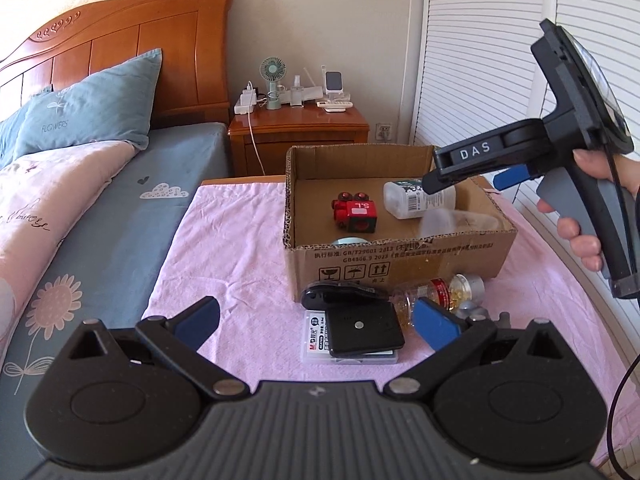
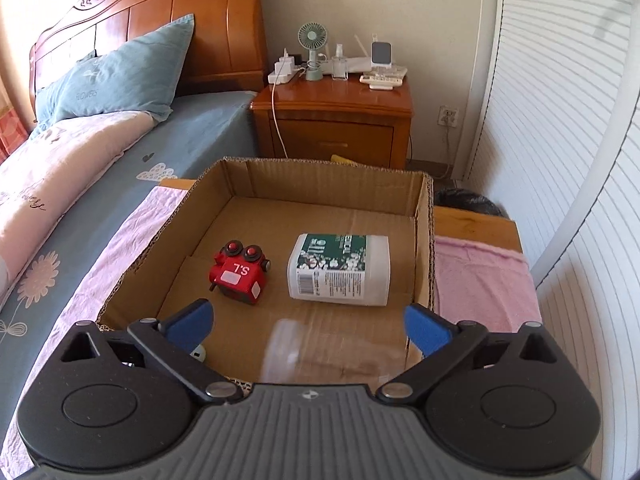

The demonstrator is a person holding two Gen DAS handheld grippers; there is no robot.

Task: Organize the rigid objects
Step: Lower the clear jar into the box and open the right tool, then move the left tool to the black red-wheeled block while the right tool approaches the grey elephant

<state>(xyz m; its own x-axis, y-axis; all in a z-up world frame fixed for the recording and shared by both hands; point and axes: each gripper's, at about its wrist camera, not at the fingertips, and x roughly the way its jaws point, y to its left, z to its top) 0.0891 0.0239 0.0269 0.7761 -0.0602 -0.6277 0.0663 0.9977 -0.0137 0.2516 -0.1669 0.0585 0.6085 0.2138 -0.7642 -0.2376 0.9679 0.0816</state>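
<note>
Over the box (image 2: 424, 216) we hold the right tool (image 2: 308, 326), its blue pads spread wide and pressing on nothing. A clear blurred thing (image 2: 288, 350) shows between them, too smeared for us to name or to say whether it touches the box floor. In the left view the same blur (image 1: 444, 220) sits near the box's right wall.

Inside the box lie a red toy (image 2: 238, 278) and a white bottle (image 2: 340, 270) on its side, just apart from each other, with bare cardboard beyond them. A pale round thing (image 1: 350, 242) peeks above the box's near wall in the left view; we cannot tell what it is.

Our left tool (image 1: 316, 324) is also wide, with nothing held, and hangs above the pink cloth on the counter (image 1: 224, 248). Before the box's near wall we see a black flat case (image 1: 362, 330) lying on a white packet (image 1: 314, 330), a dark thing (image 1: 332, 294) behind it that is hard to make out, and a clear pill bottle (image 1: 436, 292) on its side, partly hidden by the left tool's right pad. Small metal parts (image 1: 476, 314) beside it are cut off by the finger.

Left of the box the cloth is bare up to the bed (image 1: 116, 216). The right hand (image 1: 588, 204) grips its handle beyond the box's right corner.
</note>
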